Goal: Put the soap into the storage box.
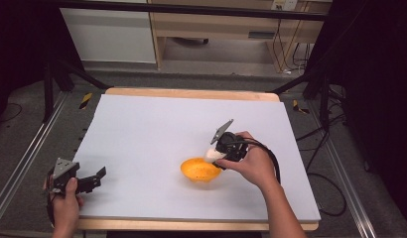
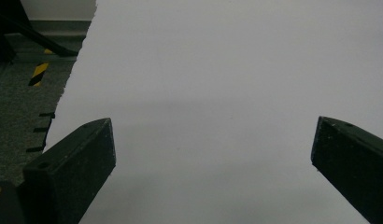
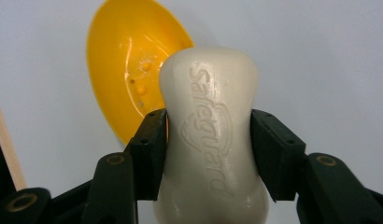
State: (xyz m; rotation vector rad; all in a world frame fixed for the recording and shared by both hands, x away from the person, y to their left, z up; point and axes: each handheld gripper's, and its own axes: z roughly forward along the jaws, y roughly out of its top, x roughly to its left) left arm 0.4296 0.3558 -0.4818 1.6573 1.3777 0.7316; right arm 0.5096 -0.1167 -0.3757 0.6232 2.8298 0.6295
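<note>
In the right gripper view, nearest the lens, the right gripper (image 3: 208,144) has its two black jaws pressed against the narrowed waist of a cream-white, waxy bar of soap (image 3: 209,130) with the raised word "safeguard" running along its length. The bar's long axis points straight away from the camera, in line with the jaws, and its rounded far end hangs over the near rim of a glossy orange-yellow plastic bowl (image 3: 126,60) that fills the upper left of that frame. So the bowl lies ahead and slightly left of the jaws; I judge a short forward carry and release would drop the soap inside. Small droplets or bumps speckle the bowl's smooth interior. In the high view, the bowl sits right of centre, low on the matte white table sheet (image 1: 157,129), with the right hand just beside it. The left gripper (image 1: 90,181) rests at the lower left of the frame, well apart, its jaws spread wide and empty over bare sheet.
</note>
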